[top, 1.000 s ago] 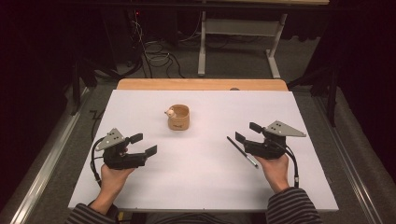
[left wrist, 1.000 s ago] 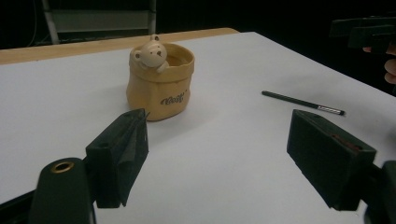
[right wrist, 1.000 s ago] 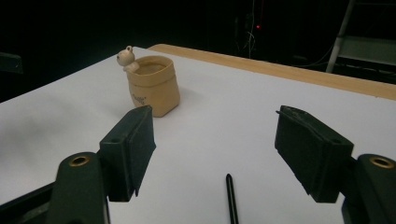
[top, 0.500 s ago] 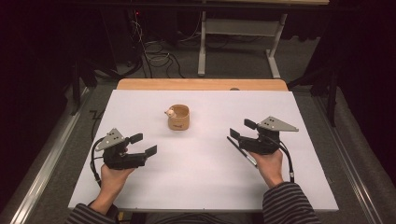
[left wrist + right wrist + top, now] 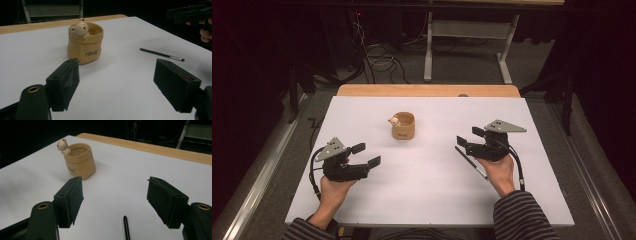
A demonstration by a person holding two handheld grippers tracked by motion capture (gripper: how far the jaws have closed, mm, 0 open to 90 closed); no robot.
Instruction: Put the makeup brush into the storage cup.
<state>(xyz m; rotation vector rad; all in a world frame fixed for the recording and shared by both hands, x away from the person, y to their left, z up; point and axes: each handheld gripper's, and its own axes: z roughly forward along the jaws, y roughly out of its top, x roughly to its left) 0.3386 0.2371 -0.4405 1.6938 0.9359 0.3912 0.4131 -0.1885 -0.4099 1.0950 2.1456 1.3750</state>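
Note:
A small tan pot with a bear figure on its rim (image 5: 403, 125) (image 5: 85, 43) (image 5: 78, 160) stands upright near the middle of the white table (image 5: 427, 200). A thin black pen (image 5: 471, 162) (image 5: 162, 54) (image 5: 126, 228) lies flat right of centre. My right gripper (image 5: 469, 140) (image 5: 115, 201) hovers open above the pen's far end, nothing between its jaws. At the front left my left gripper (image 5: 366, 155) (image 5: 120, 86) is open and empty, pointing toward the pot.
A wooden strip (image 5: 428, 90) runs along the table's far edge. Beyond it stand a metal frame's legs (image 5: 428, 45) and loose cables (image 5: 379, 57) on the dark floor. A rail (image 5: 259, 170) runs along the left side.
My right gripper has moved left and forward, now over the pen's far end. The left gripper has stayed put. Pot and pen have not moved.

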